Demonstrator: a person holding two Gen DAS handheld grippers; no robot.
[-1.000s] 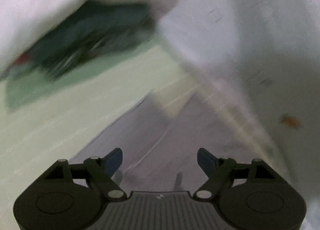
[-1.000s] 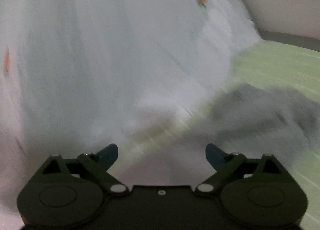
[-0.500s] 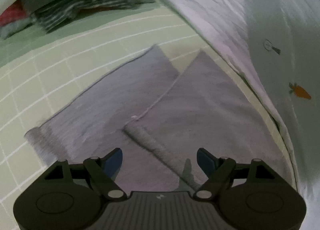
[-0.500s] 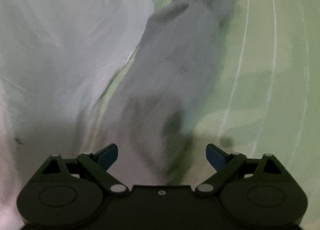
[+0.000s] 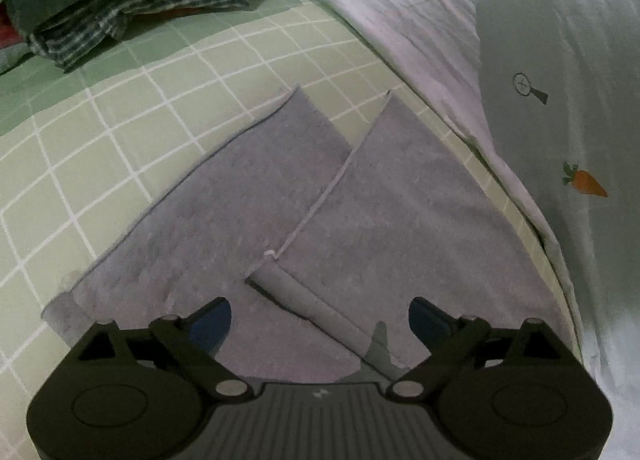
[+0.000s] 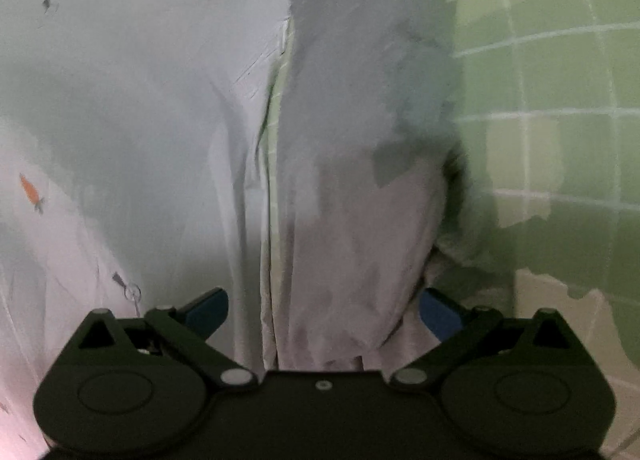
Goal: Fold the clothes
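Grey shorts lie flat on the green checked sheet, legs spread away from me, the waistband under my left gripper. That gripper hovers open just above the waistband, nothing between its blue fingertips. In the right wrist view the same grey shorts run lengthwise up the frame, somewhat blurred. My right gripper is open over their near end, one blue fingertip at the cloth's right edge. Whether either gripper touches the fabric I cannot tell.
A white quilt with carrot prints is bunched along one side of the shorts, also the white quilt in the right view. A pile of clothes with a checked shirt sits at the far end of the bed.
Both grippers swung down from the quilt toward the shorts, and the views have steadied. The left one has closed in slightly on the waistband. Both stay open.
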